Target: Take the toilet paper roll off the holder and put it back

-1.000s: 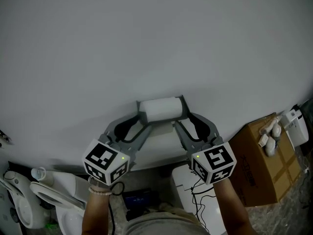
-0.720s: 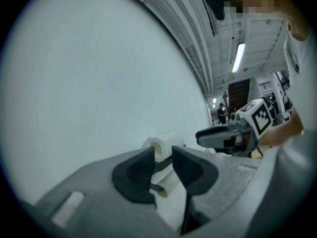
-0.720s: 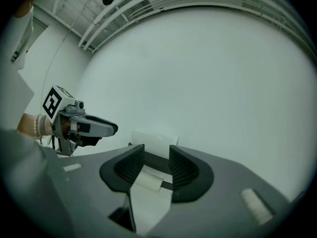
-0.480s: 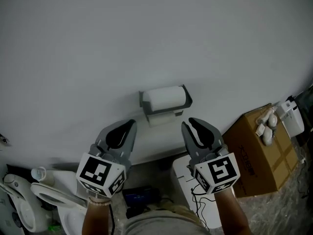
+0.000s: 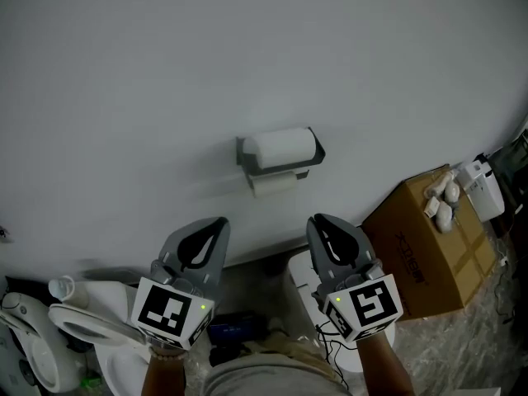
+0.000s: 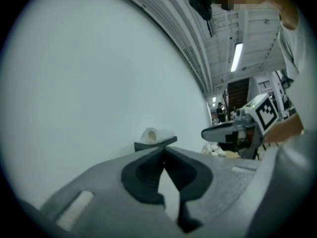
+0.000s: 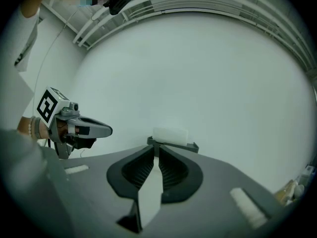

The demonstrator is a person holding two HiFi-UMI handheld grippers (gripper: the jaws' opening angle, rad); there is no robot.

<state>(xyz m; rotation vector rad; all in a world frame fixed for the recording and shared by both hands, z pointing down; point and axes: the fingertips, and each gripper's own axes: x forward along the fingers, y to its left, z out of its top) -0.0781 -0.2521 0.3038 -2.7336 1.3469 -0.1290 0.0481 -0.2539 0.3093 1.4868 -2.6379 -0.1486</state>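
Observation:
The white toilet paper roll (image 5: 282, 148) sits on its grey wall holder (image 5: 245, 155), with a loose sheet hanging below. Both grippers hang below the holder, apart from it. My left gripper (image 5: 219, 220) is shut with nothing in it; in the left gripper view its tips (image 6: 164, 150) meet under the roll (image 6: 150, 134). My right gripper (image 5: 316, 219) is closing and empty. A narrow slit still shows between its tips (image 7: 156, 150) in the right gripper view, with the roll (image 7: 170, 134) and holder (image 7: 173, 144) beyond.
A plain pale wall fills most of the head view. A cardboard box (image 5: 429, 246) with small white items (image 5: 441, 196) on top stands at the right. A white toilet (image 5: 74, 320) is at lower left, and a white unit (image 5: 304, 280) with cables sits under the right gripper.
Both grippers have drawn back and down from the ends of the roll, and their jaws have closed from wide open. The roll stays on the holder.

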